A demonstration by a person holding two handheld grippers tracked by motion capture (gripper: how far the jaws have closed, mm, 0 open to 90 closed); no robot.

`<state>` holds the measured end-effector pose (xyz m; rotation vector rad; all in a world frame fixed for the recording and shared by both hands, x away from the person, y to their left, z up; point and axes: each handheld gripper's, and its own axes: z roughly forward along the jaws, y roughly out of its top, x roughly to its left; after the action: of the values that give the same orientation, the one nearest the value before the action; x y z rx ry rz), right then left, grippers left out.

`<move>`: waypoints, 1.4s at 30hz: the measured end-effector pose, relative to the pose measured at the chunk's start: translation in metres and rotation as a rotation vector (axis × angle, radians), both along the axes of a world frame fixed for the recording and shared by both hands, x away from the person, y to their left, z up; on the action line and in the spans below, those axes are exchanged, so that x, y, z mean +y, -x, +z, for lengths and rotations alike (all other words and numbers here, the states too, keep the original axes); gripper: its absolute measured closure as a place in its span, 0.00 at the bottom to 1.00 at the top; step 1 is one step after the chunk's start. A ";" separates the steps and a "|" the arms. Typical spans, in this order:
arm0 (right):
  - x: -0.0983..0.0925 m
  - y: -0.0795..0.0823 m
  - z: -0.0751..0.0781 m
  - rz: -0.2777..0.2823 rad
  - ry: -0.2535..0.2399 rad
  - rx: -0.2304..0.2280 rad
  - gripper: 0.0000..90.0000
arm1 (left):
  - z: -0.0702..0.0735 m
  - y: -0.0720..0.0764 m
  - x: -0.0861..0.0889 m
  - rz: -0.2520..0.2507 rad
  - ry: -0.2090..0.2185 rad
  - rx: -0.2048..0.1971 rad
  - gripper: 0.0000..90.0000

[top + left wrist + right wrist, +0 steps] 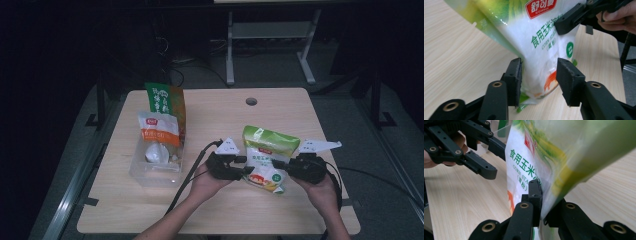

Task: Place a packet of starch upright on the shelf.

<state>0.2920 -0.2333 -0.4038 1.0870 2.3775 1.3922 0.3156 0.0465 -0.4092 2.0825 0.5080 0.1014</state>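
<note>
While the corn starch bag [266, 159] hangs upright between both hands just above the table [220, 210], the scene reads as follows.

Bag position: held over the near right part of the table, top edge tilted away from the person, bottom corner just clear of the wood — apparently so it can be passed from one side to the other.

Right gripper [281, 164]: clamped on the bag's edge; in the right gripper view its two black jaws pinch the plastic flat between them [541, 202], which looks like the grip that bears the weight.

Left gripper [246, 165]: jaws apart, standing either side of the bag's lower part [539, 80]; the left pad lies against the film, the right one stands clear with a gap, so it presses nothing — judged to be letting go or not yet gripping.

Clear bin [156, 166]: on the left of the table, well apart from the held bag, with an orange-labelled pouch [159, 131] leaning in it and a green packet [165, 100] standing behind; likely the place packets are gathered.

Likely reason for the hold: one firm pinch on the edge keeps the soft, powder-filled bag from sagging while the other side is free.
</note>
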 end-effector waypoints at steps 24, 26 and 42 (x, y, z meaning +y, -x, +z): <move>0.009 -0.002 0.013 -0.012 -0.002 -0.019 0.96 | -0.007 0.031 0.039 -0.026 -0.007 0.010 0.47; 0.010 -0.002 0.015 -0.011 -0.007 -0.029 0.96 | -0.007 0.035 0.043 -0.018 -0.005 0.015 0.46; 0.038 -0.015 0.039 0.037 -0.006 -0.041 0.96 | -0.007 0.058 0.068 -0.039 -0.016 0.007 0.41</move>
<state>0.3066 -0.1952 -0.3647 1.0107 2.3783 1.4203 0.2577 0.1145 -0.4164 2.1083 0.4722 0.0762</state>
